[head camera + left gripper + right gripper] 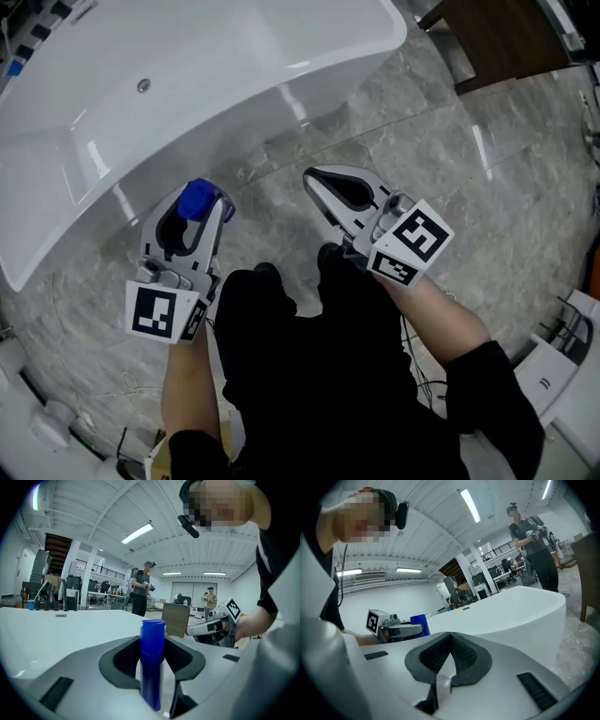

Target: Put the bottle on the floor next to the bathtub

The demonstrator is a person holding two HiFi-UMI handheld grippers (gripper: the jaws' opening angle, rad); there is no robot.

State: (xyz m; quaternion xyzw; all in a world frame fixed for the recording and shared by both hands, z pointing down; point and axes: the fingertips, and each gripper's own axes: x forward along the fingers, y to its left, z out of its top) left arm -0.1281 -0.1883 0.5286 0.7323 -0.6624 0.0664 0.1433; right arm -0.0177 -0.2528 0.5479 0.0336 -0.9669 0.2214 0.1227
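Note:
The bottle (199, 197) has a blue cap and stands upright between the jaws of my left gripper (192, 204), which is shut on it. In the left gripper view the blue bottle (153, 663) fills the gap between the dark pads. It hangs above the grey marble floor (422, 159), just in front of the white bathtub (187, 75). My right gripper (319, 178) hovers to the right of it, shut and empty, with its pads meeting at the tip (451, 637). From the right gripper view the bottle (419, 624) shows at the left, beside the bathtub (525, 611).
A dark wooden cabinet (506, 37) stands at the top right. A white unit (562, 356) with cables sits at the lower right. The person's dark legs and shoes (328, 258) are below the grippers. Other people (140, 592) stand far behind the tub.

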